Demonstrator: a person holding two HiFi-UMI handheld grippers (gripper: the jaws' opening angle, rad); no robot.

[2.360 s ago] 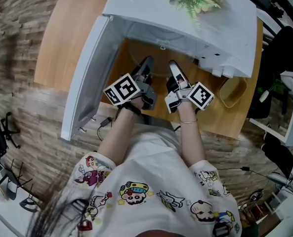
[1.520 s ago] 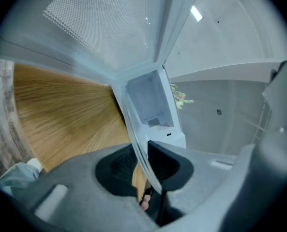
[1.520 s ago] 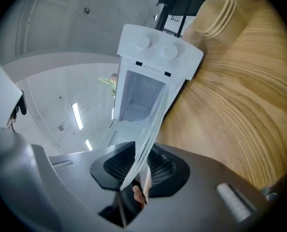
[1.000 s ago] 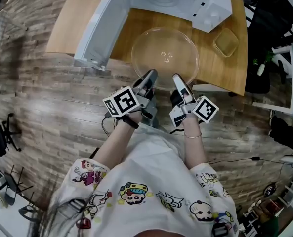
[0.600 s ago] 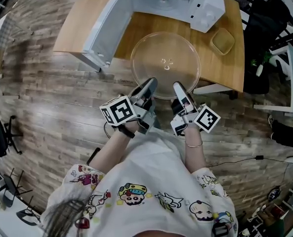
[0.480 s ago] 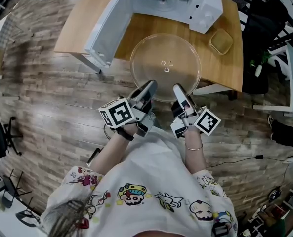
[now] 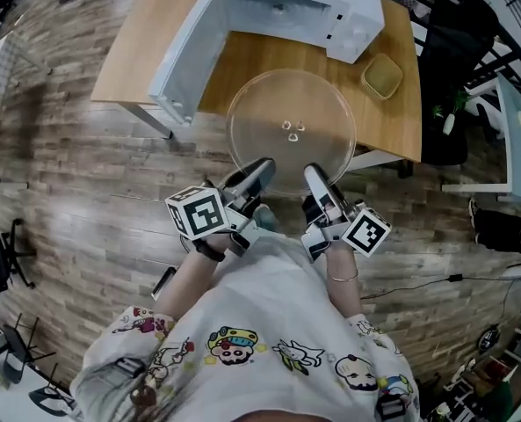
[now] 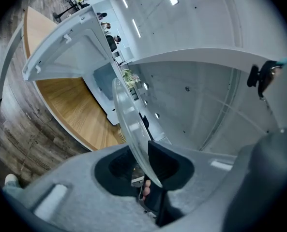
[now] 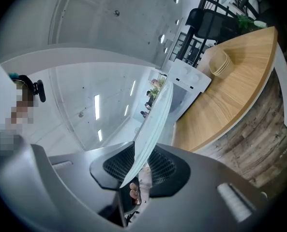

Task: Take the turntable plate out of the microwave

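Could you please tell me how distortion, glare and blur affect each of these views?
Head view: sharp, evenly lit, with the table edge bowed by the wide lens; wood shows through the clear turntable plate. Left gripper view: heavy fisheye, dark corners, light glinting on the plate's rim. Right gripper view: same fisheye and dark corners, mosaic patch at left.

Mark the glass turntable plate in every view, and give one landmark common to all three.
Head view: turntable plate at centre, a full disc over the table's near edge.
Left gripper view: edge-on, a thin curved band rising from lower centre.
Right gripper view: edge-on, slanting up from lower centre.
Shared landmark: the wooden table.
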